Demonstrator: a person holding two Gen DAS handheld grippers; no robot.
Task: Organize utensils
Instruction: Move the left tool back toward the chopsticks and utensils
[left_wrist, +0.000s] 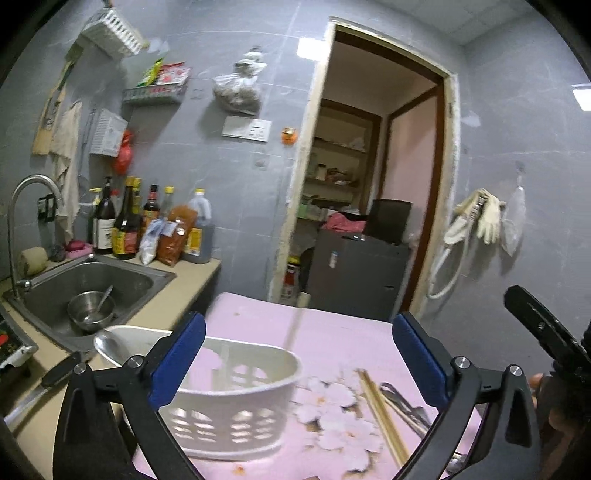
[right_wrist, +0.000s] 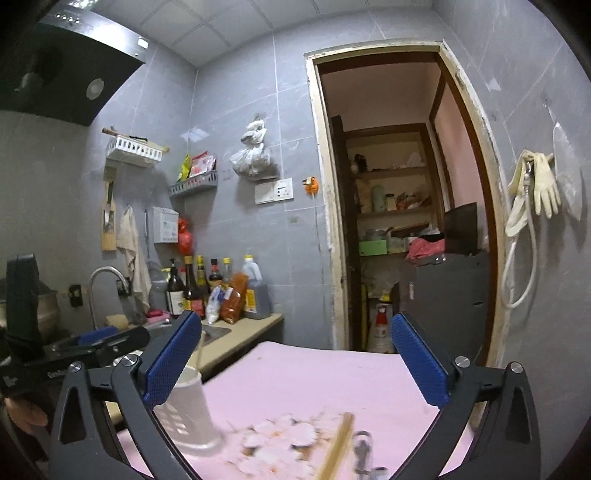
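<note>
Both hand-held grippers—left (left_wrist: 299, 354), right (right_wrist: 295, 358)—gaped wide, holding nothing. White basket (left_wrist: 236, 406) sat on the pink tabletop (left_wrist: 332, 332), w/ chopsticks (left_wrist: 380, 410) and a metal utensil (left_wrist: 402, 402) lying loose at its 3 o'clock. Judged mid-task: next pick calls for lowering onto the chopsticks—thin, flat, likely to slip.

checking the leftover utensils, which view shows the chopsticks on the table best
The left wrist view: the chopsticks lie sharp on the pink table, right of the white basket, beside metal utensils. The right wrist view shows only their blurred ends at the bottom edge.
</note>
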